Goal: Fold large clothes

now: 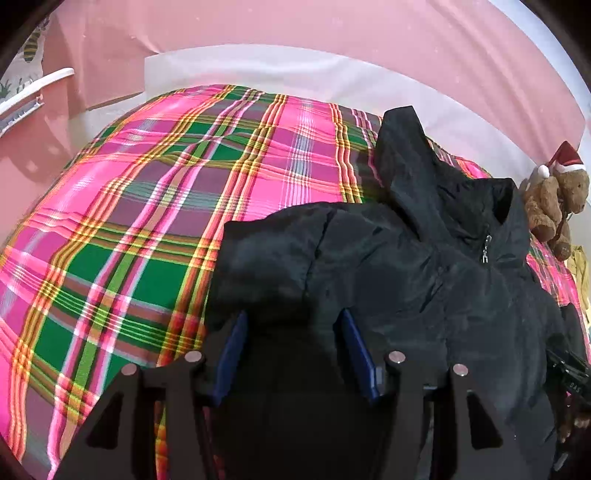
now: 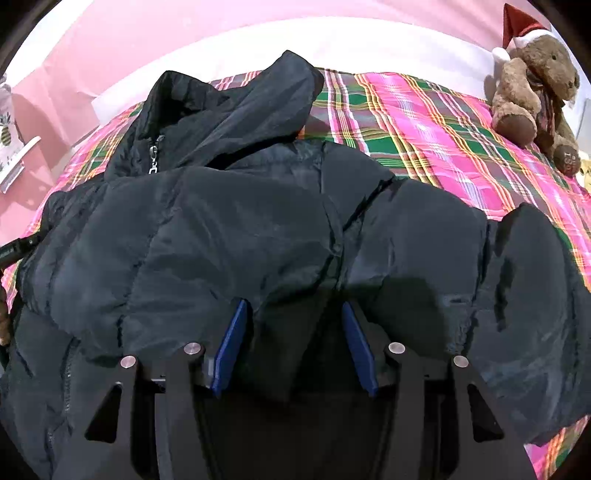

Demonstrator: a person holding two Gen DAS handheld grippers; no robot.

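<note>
A black puffy hooded jacket [image 1: 424,266] lies front up on a pink and green plaid bedspread [image 1: 147,221], with its hood [image 1: 402,147] towards the far side and the zip pull [image 1: 485,247] at the collar. My left gripper [image 1: 293,332] is shut on a thick bunch of the jacket near its left edge. In the right wrist view the jacket [image 2: 221,229] fills the foreground. My right gripper [image 2: 295,321] is shut on a padded fold by the right shoulder, and cloth bulges between its blue pads [image 2: 232,343].
A brown teddy bear [image 2: 532,92] in a red Santa hat sits at the bed's right side, also in the left wrist view as the teddy bear [image 1: 554,206]. A white sheet band [image 1: 258,70] and a pink wall [image 1: 295,22] lie beyond the bed. Bare bedspread [image 2: 424,122] spreads around the jacket.
</note>
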